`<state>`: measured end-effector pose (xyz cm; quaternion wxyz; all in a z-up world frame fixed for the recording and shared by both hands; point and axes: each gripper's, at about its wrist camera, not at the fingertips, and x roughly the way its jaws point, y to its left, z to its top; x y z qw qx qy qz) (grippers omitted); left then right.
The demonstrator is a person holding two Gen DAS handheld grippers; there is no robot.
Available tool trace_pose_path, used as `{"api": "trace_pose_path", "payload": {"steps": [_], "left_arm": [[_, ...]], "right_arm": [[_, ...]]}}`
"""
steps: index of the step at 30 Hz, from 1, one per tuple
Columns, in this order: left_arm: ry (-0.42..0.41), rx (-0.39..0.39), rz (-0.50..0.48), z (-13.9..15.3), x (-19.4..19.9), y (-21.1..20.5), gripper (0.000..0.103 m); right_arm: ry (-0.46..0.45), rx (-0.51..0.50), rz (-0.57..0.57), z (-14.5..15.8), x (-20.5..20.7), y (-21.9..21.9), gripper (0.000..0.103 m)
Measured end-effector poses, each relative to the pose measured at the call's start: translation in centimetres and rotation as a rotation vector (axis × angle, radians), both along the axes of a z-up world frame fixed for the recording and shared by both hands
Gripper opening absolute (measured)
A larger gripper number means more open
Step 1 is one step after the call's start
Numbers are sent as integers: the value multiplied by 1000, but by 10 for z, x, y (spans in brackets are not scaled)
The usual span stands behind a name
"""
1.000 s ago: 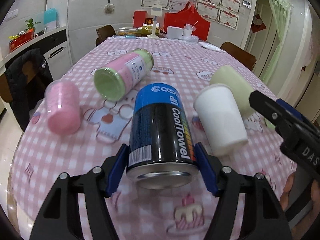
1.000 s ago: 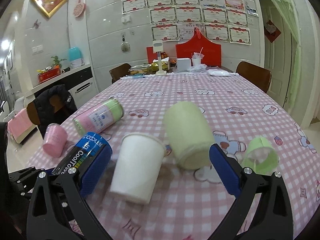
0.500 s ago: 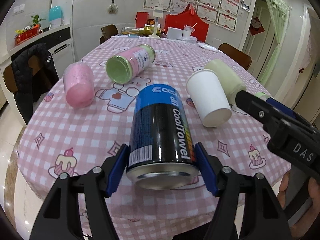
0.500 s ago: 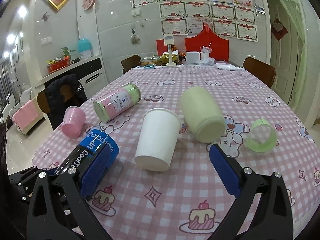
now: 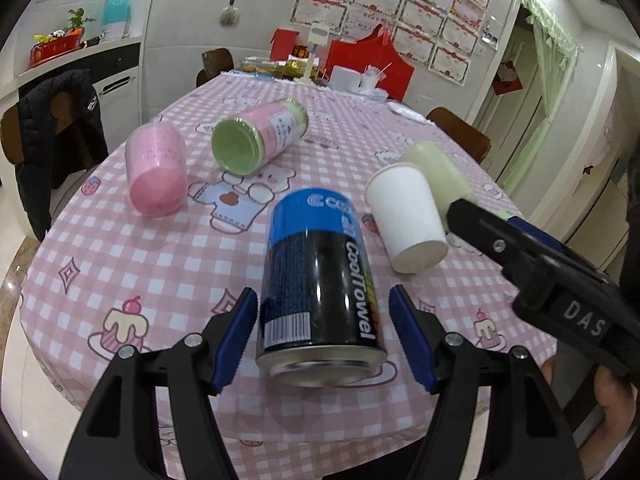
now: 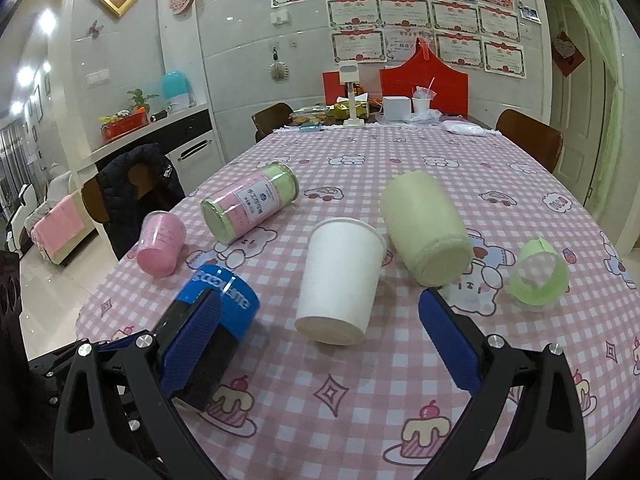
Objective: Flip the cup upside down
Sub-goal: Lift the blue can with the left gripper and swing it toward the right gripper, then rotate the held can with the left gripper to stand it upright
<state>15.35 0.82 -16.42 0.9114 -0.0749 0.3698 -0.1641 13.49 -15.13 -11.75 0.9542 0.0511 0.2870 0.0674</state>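
While your left gripper [image 5: 322, 338] has its blue-padded fingers [image 5: 236, 334] parted just off the sides of the black-and-blue metal can [image 5: 320, 292] lettered "CoolTowel", which lies on its side at the near edge of the pink checked table [image 5: 120, 264], nothing is gripped. Your right gripper [image 6: 320, 344], marked "DAS", stands wide before the white paper cup [image 6: 340, 280] lying on its side mid-table. Judged next: close on one and stand it mouth down. Beyond lies a pink labelled canister [image 6: 250, 206], its writing unreadable.
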Motion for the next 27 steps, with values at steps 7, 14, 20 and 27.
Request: {"api": "trace_pose_path", "payload": {"steps": [7, 14, 20, 27], "left_arm": [[-59, 14, 57, 20, -3, 26, 70], [-74, 44, 196, 24, 13, 71, 70], [-78, 83, 253, 19, 27, 91, 70], [-62, 89, 252, 4, 41, 96, 70]], "right_arm": [[69, 63, 67, 6, 13, 13, 95], [165, 103, 149, 1, 33, 45, 95], [292, 123, 183, -12, 59, 66, 94], [387, 149, 158, -26, 76, 66, 78]]}}
